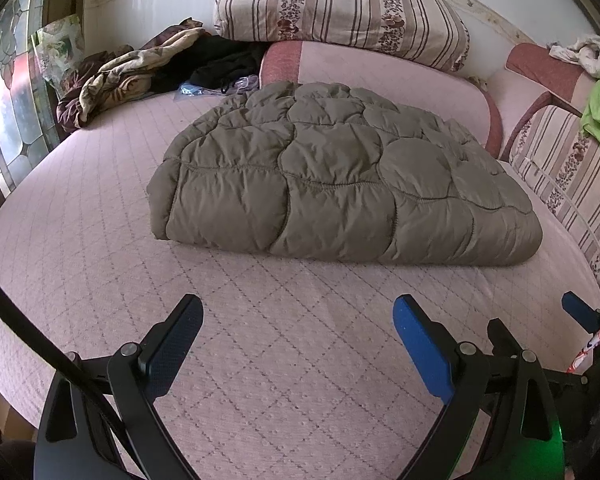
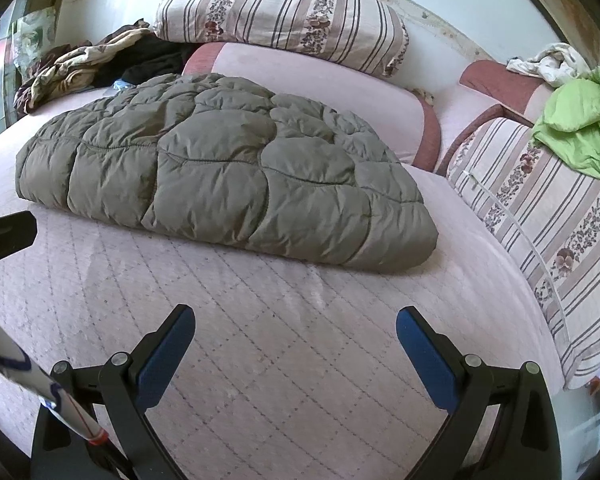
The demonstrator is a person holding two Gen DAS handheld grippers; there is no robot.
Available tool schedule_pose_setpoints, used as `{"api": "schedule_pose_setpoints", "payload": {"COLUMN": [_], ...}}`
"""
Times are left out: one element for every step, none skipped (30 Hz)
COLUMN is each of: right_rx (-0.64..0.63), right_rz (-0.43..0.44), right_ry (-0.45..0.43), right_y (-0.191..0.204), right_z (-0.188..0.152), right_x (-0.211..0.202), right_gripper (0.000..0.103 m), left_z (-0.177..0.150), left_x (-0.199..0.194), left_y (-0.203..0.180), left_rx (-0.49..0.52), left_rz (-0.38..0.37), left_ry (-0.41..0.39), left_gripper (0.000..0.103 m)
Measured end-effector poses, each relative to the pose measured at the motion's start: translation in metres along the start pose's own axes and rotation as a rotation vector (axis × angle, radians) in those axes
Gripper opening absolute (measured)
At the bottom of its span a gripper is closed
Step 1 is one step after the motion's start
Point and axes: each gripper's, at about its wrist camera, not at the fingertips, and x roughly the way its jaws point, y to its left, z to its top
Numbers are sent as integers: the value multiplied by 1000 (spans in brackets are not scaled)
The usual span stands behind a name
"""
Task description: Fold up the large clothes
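Two grippers hover before the folded olive jacket (image 1: pixel 340 184), jaws spread wide, empty.
Only the right wrist view shows the whole green cloth (image 2: pixel 580 128) beyond the jacket; left gripper (image 1: pixel 298 320), right gripper (image 2: pixel 296 332).

From my left wrist view, my left gripper (image 1: pixel 298 312) hangs spread wide over the pink quilted bed (image 1: pixel 260 360), holding nothing. The folded olive puffer coat (image 1: pixel 340 184) lies at twelve o'clock, apart from it. A crumpled brown blanket (image 1: pixel 112 80) sits at ten o'clock.

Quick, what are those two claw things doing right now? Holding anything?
Left gripper: open, holding nothing.
Right gripper: open, holding nothing.
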Motion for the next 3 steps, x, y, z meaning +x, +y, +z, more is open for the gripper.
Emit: {"api": "schedule_pose_setpoints", "payload": {"right_rx": [3, 7, 11], "right_rz": [4, 9, 12], "right_ry": [6, 16, 24], "right_y": [0, 0, 0], "right_z": [1, 1, 2], "right_x": [1, 2, 3], "right_gripper": [102, 102, 102], "left_z": [0, 0, 0], "left_x": [0, 0, 1], "left_y": [2, 3, 5], "left_rx": [-3, -6, -10], "left_rz": [4, 9, 17], "left_ry": [0, 2, 6], "left_gripper": [95, 95, 95]}}
